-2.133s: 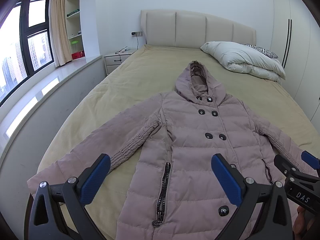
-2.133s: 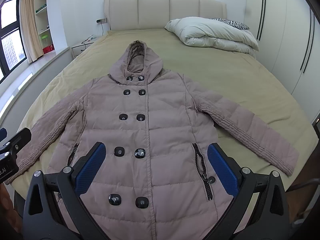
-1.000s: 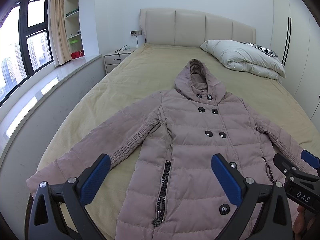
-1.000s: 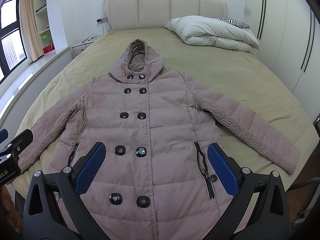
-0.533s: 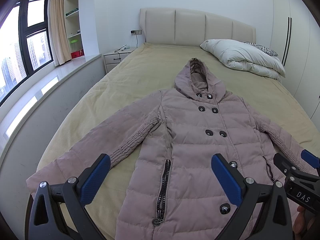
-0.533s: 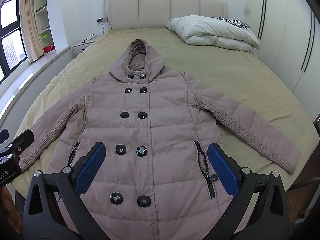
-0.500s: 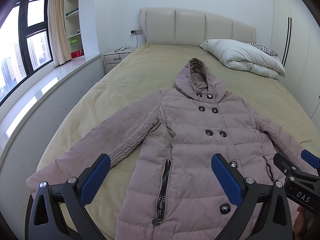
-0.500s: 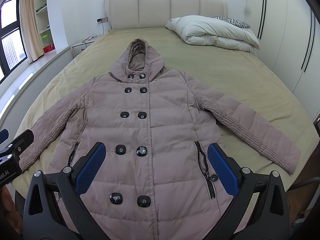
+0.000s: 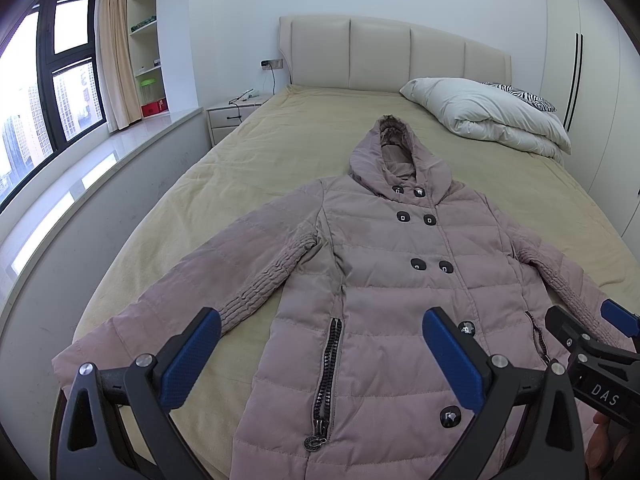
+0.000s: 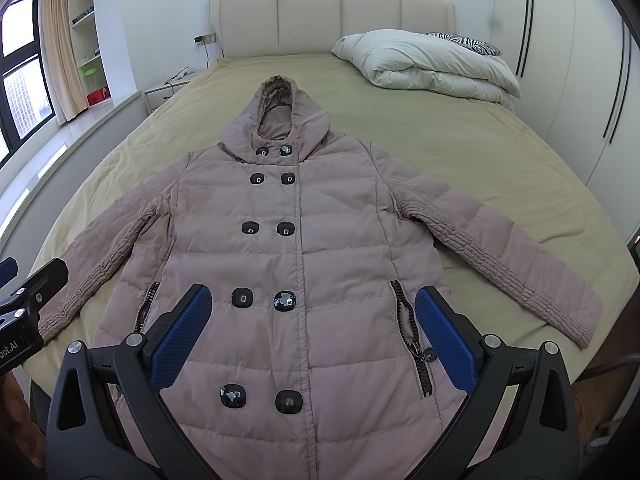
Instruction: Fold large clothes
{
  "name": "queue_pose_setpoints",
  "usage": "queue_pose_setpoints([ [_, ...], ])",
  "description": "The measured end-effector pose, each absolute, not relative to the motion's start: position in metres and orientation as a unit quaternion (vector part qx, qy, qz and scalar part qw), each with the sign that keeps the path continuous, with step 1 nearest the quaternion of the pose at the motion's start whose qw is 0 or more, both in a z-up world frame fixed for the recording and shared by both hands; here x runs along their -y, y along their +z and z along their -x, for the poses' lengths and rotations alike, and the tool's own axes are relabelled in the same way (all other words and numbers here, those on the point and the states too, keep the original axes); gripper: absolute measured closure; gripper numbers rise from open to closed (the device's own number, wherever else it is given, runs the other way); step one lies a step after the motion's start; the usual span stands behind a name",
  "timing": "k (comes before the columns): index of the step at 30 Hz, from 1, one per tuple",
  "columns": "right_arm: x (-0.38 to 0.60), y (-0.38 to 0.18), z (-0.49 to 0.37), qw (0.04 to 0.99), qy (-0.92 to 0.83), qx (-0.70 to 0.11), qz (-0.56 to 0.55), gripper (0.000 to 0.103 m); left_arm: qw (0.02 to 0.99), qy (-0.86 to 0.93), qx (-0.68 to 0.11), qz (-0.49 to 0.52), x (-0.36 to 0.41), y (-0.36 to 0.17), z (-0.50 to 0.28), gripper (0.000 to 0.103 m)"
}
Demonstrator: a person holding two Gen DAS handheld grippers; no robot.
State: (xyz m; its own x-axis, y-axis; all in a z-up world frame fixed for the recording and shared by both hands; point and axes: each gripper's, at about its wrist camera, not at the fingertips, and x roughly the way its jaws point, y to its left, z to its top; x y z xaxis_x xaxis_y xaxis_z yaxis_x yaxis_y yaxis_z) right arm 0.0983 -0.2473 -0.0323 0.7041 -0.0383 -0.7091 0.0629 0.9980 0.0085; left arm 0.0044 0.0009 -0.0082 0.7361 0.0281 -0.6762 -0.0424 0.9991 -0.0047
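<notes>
A bed (image 9: 280, 152) covered in a yellow-beige spread is being seen. A dusty-pink hooded coat (image 10: 304, 248) is being displayed flat on it, face up, sleeves spread. A folded white duvet (image 10: 424, 62) is being kept near the headboard, with a zebra-print pillow (image 10: 468, 45) behind.

Dusty pink on pale yellow, with blue up front.

The coat (image 10: 340, 240) shows a muted mauve-pink, quilted in stripes, dotted with glossy black buttons (image 10: 286, 229) and dark zips (image 9: 328, 376). Under it the bedspread (image 10: 460, 152) reads soft yellow, the headboard (image 10: 332, 20) cream. There's a white duvet (image 10: 424, 64), and behind it a zebra-striped black-and-white pillow (image 10: 464, 44). Both grippers wear black frames with bright blue pads (image 10: 180, 332). Beige curtain (image 9: 114, 48), black window frame (image 9: 44, 72).
</notes>
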Motion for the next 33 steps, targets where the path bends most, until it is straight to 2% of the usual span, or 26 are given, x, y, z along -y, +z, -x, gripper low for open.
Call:
queue_pose_setpoints([
  [33, 0.2406, -0.0412, -0.0958, 0.921, -0.027, -0.387, -0.016, 0.0, 0.931, 0.019, -0.364, 0.01, 0.0, -0.0089, -0.0046, 0.0],
])
